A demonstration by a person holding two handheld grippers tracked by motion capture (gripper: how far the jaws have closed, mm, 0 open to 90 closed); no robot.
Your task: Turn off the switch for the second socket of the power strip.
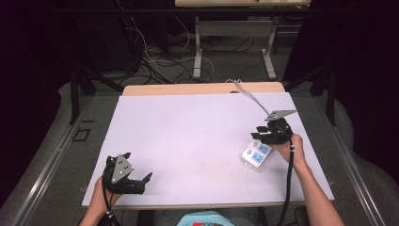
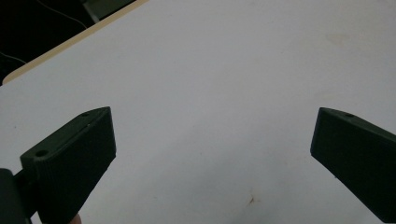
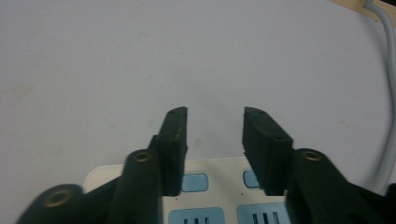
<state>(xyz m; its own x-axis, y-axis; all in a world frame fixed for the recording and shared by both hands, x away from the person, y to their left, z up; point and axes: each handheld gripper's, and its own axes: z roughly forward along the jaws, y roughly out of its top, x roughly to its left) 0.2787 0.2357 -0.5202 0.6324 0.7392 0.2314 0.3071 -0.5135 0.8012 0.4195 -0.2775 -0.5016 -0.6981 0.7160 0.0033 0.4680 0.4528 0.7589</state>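
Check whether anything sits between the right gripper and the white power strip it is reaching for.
Nothing visible does. The right gripper hangs directly over the power strip, its jaws partly closed above the strip's top face with bare mat beyond them. The strip's grey cable runs off to the side.

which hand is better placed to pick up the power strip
Right. The right gripper hangs directly over the power strip, its jaws part closed above the near end. The left gripper sits open across the table, far from it.

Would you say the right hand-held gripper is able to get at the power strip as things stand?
Probably yes: the right hand-held gripper already hangs right over the power strip, jaws partly apart, with nothing between them and the strip.
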